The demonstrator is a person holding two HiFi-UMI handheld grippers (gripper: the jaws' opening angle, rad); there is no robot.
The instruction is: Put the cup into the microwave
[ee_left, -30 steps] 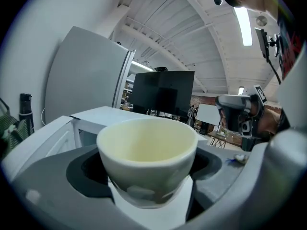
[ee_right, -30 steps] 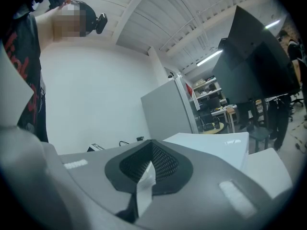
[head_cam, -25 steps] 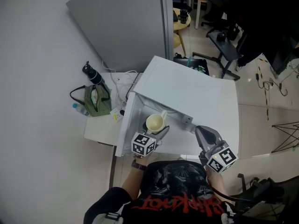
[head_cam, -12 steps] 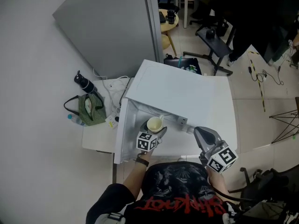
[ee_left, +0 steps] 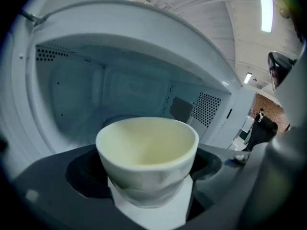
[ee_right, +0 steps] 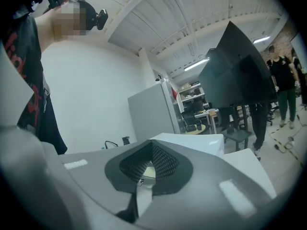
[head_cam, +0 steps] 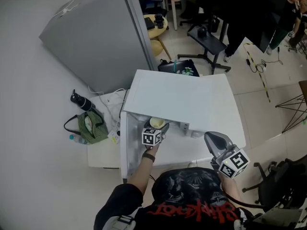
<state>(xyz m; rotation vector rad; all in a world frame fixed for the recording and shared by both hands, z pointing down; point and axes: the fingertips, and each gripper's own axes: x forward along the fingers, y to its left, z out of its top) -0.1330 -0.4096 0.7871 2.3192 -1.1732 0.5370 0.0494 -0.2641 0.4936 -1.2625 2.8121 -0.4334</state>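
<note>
A cream cup (ee_left: 146, 152) sits between the dark jaws of my left gripper (head_cam: 156, 127), which is shut on it. In the head view the cup (head_cam: 157, 122) is at the mouth of the white microwave (head_cam: 187, 99), half under the top edge of the opening. The left gripper view looks straight into the pale cavity (ee_left: 120, 87), with the cup upright just in front of it. The microwave door (head_cam: 123, 145) stands swung open on the left. My right gripper (head_cam: 214, 139) hovers to the front right of the microwave, shut, with nothing in it.
A green bag (head_cam: 88, 128), a black bottle (head_cam: 79, 100) and white cables lie on the table left of the microwave. A tall grey cabinet (head_cam: 96, 37) stands behind. A black stool (head_cam: 207, 35) and a round yellow table (head_cam: 158, 25) are further back.
My left gripper has sunk and gone forward with the cup, from above the opened door to the mouth of the cavity. The right gripper has hardly shifted.
</note>
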